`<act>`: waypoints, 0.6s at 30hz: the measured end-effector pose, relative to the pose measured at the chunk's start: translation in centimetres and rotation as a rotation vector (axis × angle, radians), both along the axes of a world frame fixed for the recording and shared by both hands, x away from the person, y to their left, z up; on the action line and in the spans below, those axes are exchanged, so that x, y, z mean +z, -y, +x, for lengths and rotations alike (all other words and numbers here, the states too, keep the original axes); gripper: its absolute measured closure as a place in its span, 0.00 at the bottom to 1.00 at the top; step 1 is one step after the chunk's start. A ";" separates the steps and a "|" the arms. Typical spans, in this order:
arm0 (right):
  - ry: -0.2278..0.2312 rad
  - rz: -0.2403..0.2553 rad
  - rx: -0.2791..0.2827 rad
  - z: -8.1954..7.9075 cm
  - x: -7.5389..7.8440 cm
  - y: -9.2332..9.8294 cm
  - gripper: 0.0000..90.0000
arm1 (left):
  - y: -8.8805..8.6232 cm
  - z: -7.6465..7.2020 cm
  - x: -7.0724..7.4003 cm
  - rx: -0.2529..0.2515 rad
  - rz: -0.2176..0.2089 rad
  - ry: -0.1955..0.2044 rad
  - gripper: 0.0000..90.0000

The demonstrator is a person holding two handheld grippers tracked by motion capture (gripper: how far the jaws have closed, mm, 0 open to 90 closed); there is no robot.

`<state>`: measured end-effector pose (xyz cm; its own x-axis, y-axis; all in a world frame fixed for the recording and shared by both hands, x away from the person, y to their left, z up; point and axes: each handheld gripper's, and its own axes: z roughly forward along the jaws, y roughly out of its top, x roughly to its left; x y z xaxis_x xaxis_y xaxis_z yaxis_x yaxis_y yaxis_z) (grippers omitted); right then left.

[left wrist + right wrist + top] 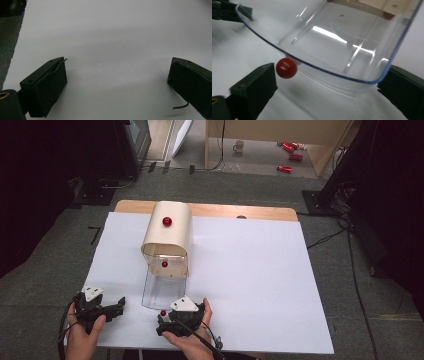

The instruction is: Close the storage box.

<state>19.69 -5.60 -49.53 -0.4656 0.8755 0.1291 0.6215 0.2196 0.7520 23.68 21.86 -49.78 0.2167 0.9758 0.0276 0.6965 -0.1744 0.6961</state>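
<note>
A cream curved-top box (167, 236) with a red knob (167, 221) stands at the back left of the white table cover (250, 270). A clear plastic drawer (159, 290) is pulled out from it toward me. A small red knob (163, 313) sits on the drawer's near end. My right gripper (164, 322) is open just in front of that end. In the right gripper view the red knob (286, 68) is beside the left jaw, and the drawer's front edge (332, 72) spans the gap between the jaws. My left gripper (119, 307) is open over bare white cover (117, 37), holding nothing.
A second red knob (164, 264) shows at the box's clear front. The wooden table edge (240, 211) runs along the back. On the floor beyond are a mug (239, 146) and red cans (290, 150). The left gripper (227, 12) shows far off in the right gripper view.
</note>
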 end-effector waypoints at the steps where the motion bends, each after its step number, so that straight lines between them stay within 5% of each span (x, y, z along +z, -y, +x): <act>1: 0.001 0.001 0.002 0.0 0.0 0.0 0.06 | 0.0 0.0 0.0 0.000 0.000 0.000 0.03; 12: 0.038 0.007 -0.015 0.0 0.7 0.5 0.11 | 0.0 0.0 0.0 0.000 0.000 0.000 0.03; 15: 0.075 0.024 -0.022 -0.1 1.3 0.7 0.22 | 0.0 0.0 0.0 0.000 0.000 -0.001 0.03; 18: 0.098 -0.010 -0.024 0.0 1.5 0.7 0.24 | 0.0 0.0 0.0 0.000 0.000 -0.001 0.03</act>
<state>19.74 -6.26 -48.08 -0.4549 0.8874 0.0755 0.5505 0.2136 0.8071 23.68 21.85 -49.78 0.2167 0.9758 0.0279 0.6968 -0.1746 0.6957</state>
